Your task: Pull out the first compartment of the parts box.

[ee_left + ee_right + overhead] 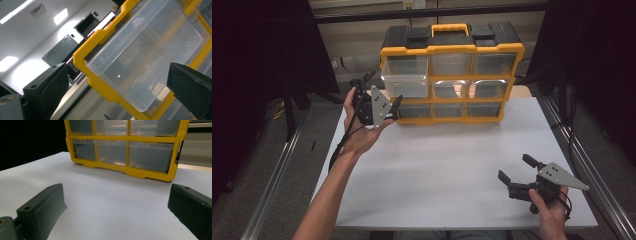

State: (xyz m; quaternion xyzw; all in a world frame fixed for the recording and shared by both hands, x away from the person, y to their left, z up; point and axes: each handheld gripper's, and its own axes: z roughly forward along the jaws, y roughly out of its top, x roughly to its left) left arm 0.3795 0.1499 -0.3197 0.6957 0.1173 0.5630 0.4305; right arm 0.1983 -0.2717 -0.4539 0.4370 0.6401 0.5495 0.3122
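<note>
A yellow and black drawer cabinet is seen at the far middle of the white counter, its clear top-left drawer pulled partly out. The left gripper is held raised just left of that drawer, jaws spread wide with nothing pinched. The right gripper is held low at the near right, well apart from the cabinet, jaws likewise spread and empty

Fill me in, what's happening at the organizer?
A person holds a claw in each hand at a white table. The left claw is raised beside the yellow organizer, open, next to the clear top-left drawer, which sticks out of its slot; nothing is gripped. The right claw rests open near the table's front right, pointing toward the organizer.
</note>
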